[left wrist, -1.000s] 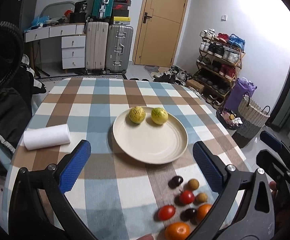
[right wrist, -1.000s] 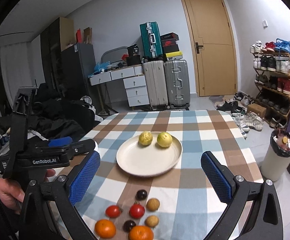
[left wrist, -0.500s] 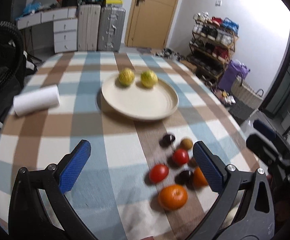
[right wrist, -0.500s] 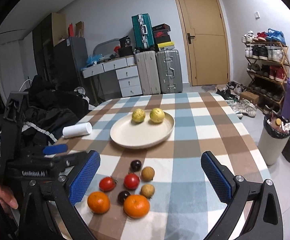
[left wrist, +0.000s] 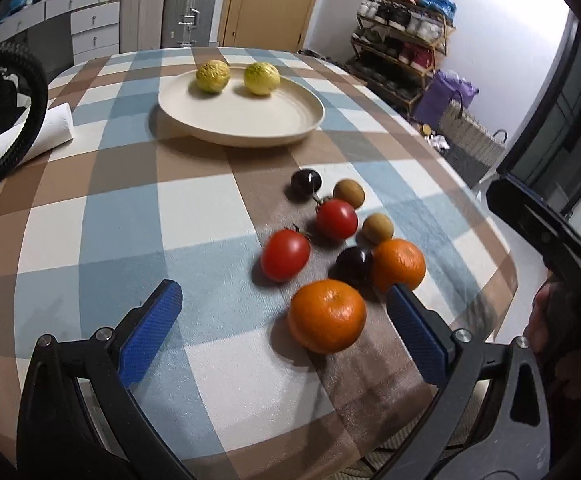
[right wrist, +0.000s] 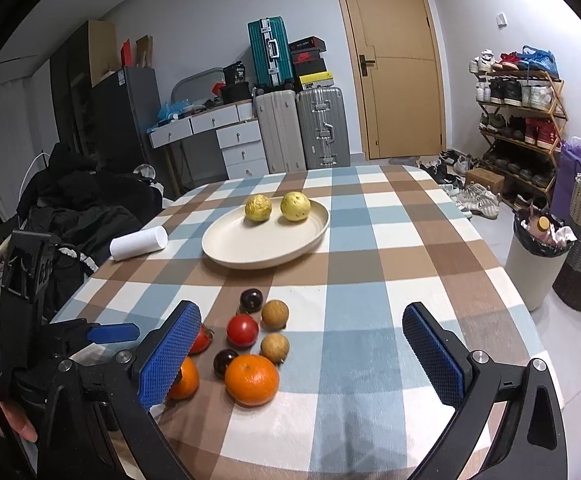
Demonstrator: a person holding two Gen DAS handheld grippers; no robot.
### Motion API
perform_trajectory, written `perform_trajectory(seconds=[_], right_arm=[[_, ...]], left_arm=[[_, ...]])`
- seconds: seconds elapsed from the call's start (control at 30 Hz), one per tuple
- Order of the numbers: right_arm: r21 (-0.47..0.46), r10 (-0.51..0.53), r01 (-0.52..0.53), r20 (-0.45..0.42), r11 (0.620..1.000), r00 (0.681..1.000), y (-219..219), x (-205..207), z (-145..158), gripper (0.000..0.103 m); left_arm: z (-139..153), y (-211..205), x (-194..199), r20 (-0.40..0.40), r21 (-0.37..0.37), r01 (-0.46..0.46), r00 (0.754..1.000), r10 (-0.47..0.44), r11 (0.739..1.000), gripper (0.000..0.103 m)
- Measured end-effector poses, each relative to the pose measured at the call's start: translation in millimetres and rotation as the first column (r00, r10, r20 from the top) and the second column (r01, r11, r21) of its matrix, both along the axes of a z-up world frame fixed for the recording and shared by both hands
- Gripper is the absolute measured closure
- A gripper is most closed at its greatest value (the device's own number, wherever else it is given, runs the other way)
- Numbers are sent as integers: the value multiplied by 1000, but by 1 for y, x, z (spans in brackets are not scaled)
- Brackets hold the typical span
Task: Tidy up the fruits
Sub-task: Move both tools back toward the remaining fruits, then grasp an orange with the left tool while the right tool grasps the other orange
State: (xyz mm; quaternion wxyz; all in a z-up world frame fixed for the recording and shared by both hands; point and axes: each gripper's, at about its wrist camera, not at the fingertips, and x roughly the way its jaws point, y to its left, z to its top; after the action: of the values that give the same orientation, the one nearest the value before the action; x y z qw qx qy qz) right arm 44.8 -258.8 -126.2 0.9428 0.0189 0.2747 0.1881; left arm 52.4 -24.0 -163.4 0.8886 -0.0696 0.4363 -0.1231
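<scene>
the left gripper (left wrist: 280, 324) hung with its blue pads spread wide and nothing between them, low over the checked tablecloth (left wrist: 122, 216), the nearest orange (left wrist: 326, 316) just ahead and slightly right of centre. the right gripper (right wrist: 302, 354) was likewise wide apart and empty, hovering over the table's near edge with the second orange (right wrist: 252, 379) sitting between its pads in view (though well below them, not touched).

the loose fruit lay in one tight cluster on the cloth: two oranges, two red tomatoes (left wrist: 285, 254), two dark plums or grapes (left wrist: 306, 184) and two small brown fruits (left wrist: 348, 193), perhaps longans. farther off stood the cream plate (left wrist: 250, 124) with two yellow-green citrus (left wrist: 212, 75) at its far rim; a white paper roll (right wrist: 139, 243) lay to its left.

the oranges looked firm and light, easy to take across the widest part. the tomatoes would likely be smooth and soft-skinned, wanting a gentle squeeze at the middle; every piece was round and could roll if nudged, and they sat touching or nearly so, which left little room for a pad.

from the right wrist view, its own left pad covered part of one orange and one tomato. the small dark and brown fruits were too small to identify surely. a hand (right wrist: 8, 420) showed only at the frame edge.
</scene>
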Motion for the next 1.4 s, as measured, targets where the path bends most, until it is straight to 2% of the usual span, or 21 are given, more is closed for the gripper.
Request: perform_trajectory(seconds=[0.17,0.27,0.33,0.57,0.8,1.4], right_arm=[[3,2,-2,-13,1000,1000,-2,-3,-5,0],[7,3,-3,-20,1000,1000,-3,-4,-7,0],[6,3,-3,-21,1000,1000,-3,-4,-7,0],[5,13,-12,-28,1000,1000,-2,-4,-10,0],[-5,17,-17,-33,1000,999,0,-6,-13,0],[6,102,-102,-140,995,985,14,-1,-42,1]], left_arm=[[-3,-8,1,-7,4,33,999,-33,999,3],[-4,-10,2,-21,-2,57,998,-57,998,15],[-4,-10,1,-26,-9,72,997,-72,997,28],[-5,-13,0,-46,-35,125,991,-127,992,62],[-6,-11,-2,-47,-55,135,989,-137,989,64],[17,7,-12,8,-87,128,992,-128,988,64]])
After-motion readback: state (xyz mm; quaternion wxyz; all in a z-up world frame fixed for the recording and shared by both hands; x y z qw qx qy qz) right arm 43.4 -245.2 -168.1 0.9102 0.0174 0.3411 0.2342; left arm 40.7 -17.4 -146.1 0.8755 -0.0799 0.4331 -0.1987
